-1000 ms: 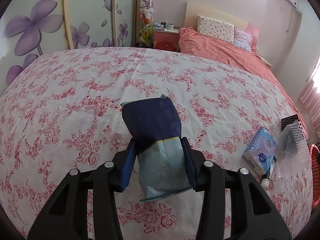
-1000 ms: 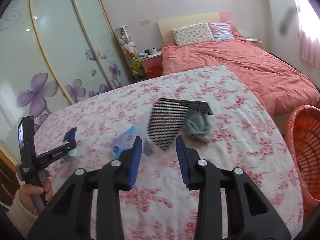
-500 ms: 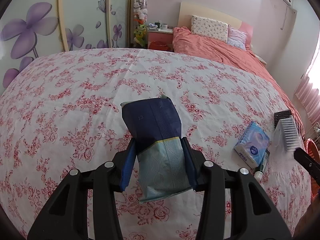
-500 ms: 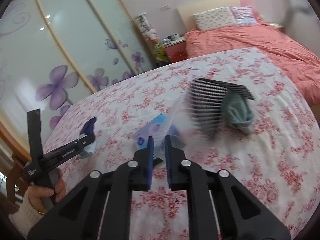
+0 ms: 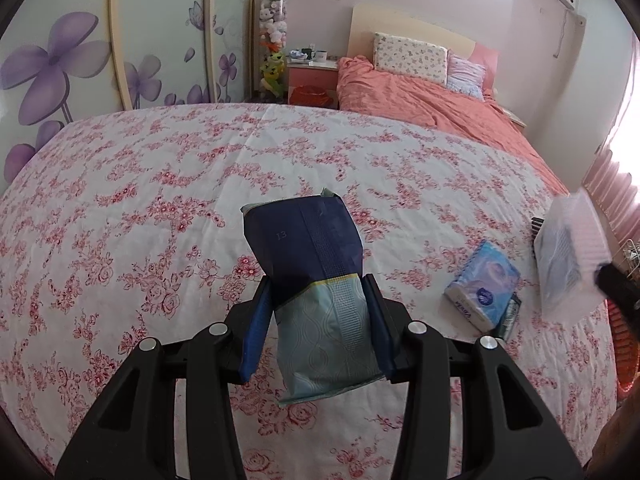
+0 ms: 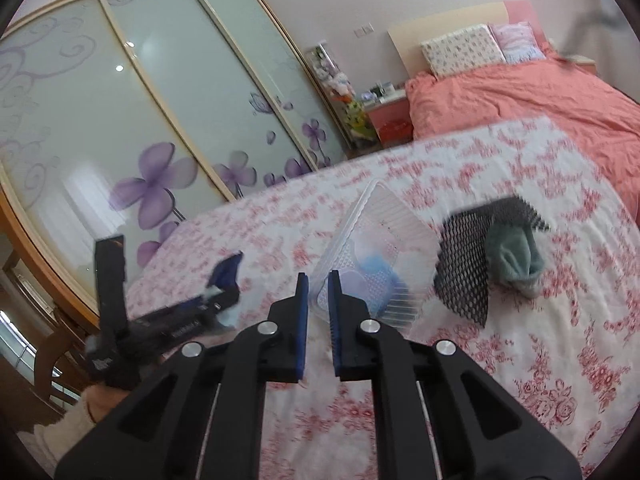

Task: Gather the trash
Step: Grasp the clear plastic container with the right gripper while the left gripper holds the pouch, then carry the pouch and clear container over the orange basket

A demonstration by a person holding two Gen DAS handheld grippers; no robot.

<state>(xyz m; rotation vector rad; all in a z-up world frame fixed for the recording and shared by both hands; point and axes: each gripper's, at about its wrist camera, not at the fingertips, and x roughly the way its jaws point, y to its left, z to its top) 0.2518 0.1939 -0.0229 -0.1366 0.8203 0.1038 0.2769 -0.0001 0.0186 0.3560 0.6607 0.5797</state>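
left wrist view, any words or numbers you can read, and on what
"13": on the dark blue top of the wrapper held in the left gripper.
Blue brand print, possibly "Vinda", on the end of the tissue pack: too small to read for sure.
Nothing else is legible.

both wrist views look down along their fingers (image 5: 372, 320) – sharing the, perhaps, floral bedspread (image 6: 560, 320).

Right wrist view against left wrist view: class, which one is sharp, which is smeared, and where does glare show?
Left wrist view: sharp, the blue packet crisp, window glare at right. Right wrist view: motion-smeared tablecloth, lamp spots on the wardrobe doors.
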